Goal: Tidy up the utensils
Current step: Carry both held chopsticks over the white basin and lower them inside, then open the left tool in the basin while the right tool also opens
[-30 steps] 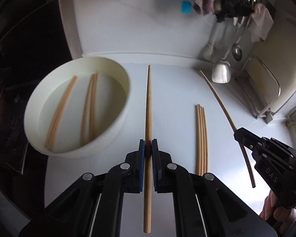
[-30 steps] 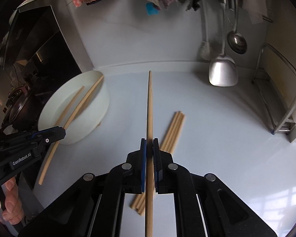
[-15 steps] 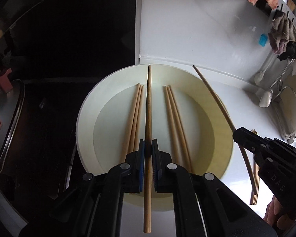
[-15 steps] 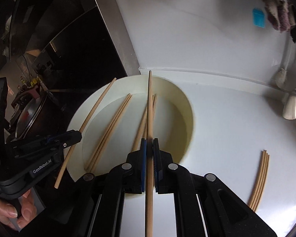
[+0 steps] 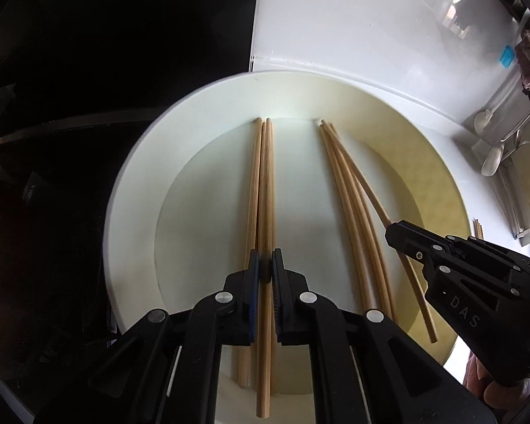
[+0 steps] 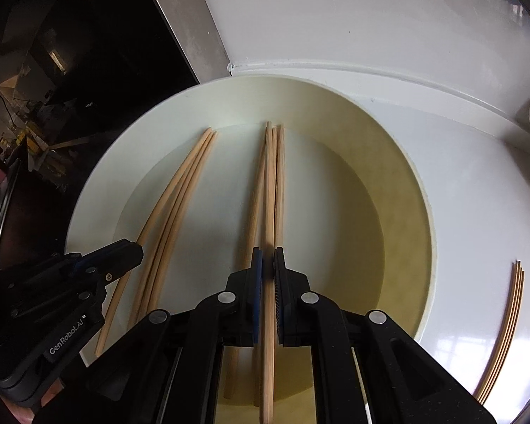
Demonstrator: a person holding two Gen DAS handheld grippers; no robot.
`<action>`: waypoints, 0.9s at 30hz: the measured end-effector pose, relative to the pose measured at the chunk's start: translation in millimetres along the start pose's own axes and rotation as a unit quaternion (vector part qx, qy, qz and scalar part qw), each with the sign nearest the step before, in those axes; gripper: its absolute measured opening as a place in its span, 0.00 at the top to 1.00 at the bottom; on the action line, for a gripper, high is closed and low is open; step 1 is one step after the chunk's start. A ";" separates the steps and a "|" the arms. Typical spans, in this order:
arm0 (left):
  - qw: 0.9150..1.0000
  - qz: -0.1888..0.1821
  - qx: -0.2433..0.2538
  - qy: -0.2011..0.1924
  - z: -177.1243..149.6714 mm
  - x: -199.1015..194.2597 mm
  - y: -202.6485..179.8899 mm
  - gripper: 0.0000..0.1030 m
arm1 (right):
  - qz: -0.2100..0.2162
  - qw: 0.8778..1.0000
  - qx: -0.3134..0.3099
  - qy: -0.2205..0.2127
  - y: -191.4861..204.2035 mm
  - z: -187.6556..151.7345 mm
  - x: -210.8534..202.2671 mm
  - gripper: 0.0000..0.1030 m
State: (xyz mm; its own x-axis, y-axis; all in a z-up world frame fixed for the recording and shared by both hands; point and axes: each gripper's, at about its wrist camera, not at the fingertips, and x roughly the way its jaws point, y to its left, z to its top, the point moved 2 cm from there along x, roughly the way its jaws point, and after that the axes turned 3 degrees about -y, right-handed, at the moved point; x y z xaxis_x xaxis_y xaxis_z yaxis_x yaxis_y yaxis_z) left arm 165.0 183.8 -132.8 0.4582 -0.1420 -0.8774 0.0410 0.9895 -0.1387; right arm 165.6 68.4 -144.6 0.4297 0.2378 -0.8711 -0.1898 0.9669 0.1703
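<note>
Chopsticks (image 5: 265,212) clamped in both jaws, over bowl (image 5: 130,190)

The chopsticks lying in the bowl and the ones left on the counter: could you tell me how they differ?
The chopsticks in the bowl form two separate groups inside the cream bowl; the chopsticks on the counter are one tight bundle on the white counter, outside the bowl. The bowl's groups sit under both claws; the counter bundle lies off to the right. All are plain wood, lying flat.
</note>
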 end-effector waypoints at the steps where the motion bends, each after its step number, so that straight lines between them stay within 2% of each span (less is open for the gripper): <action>1: 1.000 0.001 0.001 0.004 -0.3 3.5 0.0 0.92 | 0.001 1.000 0.003 0.003 -0.4 -0.4 2.8 0.94; 10: 1.000 0.002 0.000 0.017 -2.2 17.5 4.1 0.91 | -0.006 1.000 0.011 0.012 0.2 -2.8 12.8 0.94; 13: 1.000 0.003 -0.001 0.014 0.7 18.1 1.0 0.84 | -0.004 1.000 0.016 0.011 -1.4 -0.6 11.4 0.92; 19: 1.000 0.018 -0.008 -0.006 2.5 2.2 3.6 0.62 | -0.010 1.000 0.021 -0.011 -8.7 -0.7 -9.3 0.84; 21: 1.000 0.024 -0.011 -0.013 2.3 -4.6 5.2 0.45 | -0.011 1.000 0.018 -0.023 -10.3 -3.8 -19.2 0.72; 22: 0.999 0.025 -0.012 -0.018 1.7 -9.2 6.7 0.38 | -0.011 0.999 0.018 -0.028 -11.1 -5.5 -24.1 0.70; 23: 0.999 0.027 -0.013 -0.027 0.7 -14.8 7.1 0.25 | -0.009 0.999 0.018 -0.033 -11.4 -7.8 -29.3 0.69; 24: 0.999 0.029 -0.014 -0.037 0.0 -20.2 7.3 0.21 | -0.006 0.999 0.019 -0.038 -12.3 -9.7 -33.7 0.68; 27: 0.998 0.032 -0.008 -0.049 -3.3 -33.8 8.0 0.20 | -0.011 0.999 0.018 -0.048 -13.3 -18.3 -47.7 0.61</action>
State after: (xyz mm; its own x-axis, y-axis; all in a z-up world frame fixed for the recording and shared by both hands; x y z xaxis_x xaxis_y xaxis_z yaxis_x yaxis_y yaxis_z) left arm 147.0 196.5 -105.8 0.5433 -0.0742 -0.8363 -0.0056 0.9957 -0.0919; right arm 131.5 42.5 -113.8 0.5168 0.2225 -0.8267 -0.1487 0.9743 0.1692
